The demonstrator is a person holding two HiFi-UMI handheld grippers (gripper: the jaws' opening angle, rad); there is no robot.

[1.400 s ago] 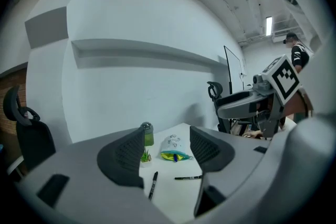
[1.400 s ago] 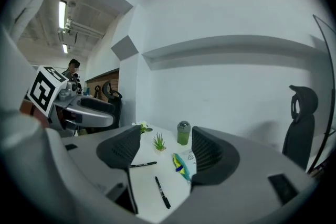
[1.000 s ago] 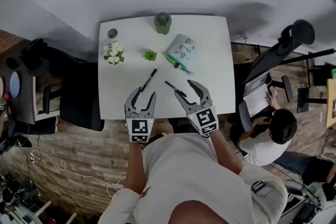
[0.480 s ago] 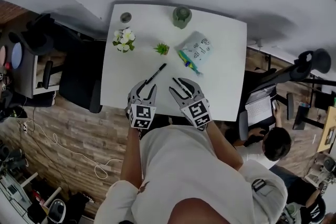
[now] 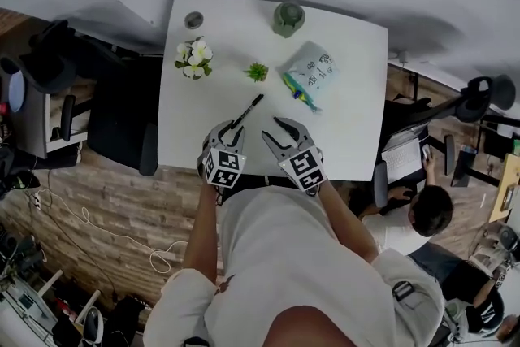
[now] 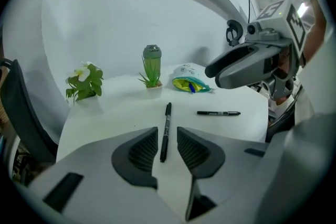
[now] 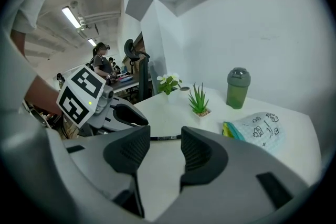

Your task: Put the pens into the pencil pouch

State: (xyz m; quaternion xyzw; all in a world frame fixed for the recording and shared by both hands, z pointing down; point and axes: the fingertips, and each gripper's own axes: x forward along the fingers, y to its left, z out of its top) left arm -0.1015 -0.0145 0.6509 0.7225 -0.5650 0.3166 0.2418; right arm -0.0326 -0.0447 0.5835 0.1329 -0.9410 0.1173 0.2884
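Head view frames are showing a white tabletop (image 5: 351, 134) being worked over by a person with tongs in each hand. Beyond the left tongs (image 5: 231, 130) and off to their left, a small pot of white flowers (image 5: 193, 58) is being shown near the far corner. The left tongs are being held low over the near edge, and their jaws have just been closing to a narrow gap. In the left gripper view a black pen (image 6: 166, 131) is being straddled by them. It is lying on the tabletop lengthwise between the pads, with a sliver of space on either side, so it is not being pinched. Straight beyond those tongs a little green succulent (image 5: 257, 71) and, further off, a green bottle (image 5: 288, 18) are being shown standing upright. The right tongs (image 5: 278, 131) are being held just beside the left ones. Their jaws have likewise just been closing but are being held moderately apart, with nothing being gripped. A second black pen (image 7: 165, 137) is being seen lying crosswise just past their tips. Beyond the right tongs and slightly to their right, the pencil pouch (image 5: 313, 71) is being shown lying flat, its yellow-green mouth turned toward them.
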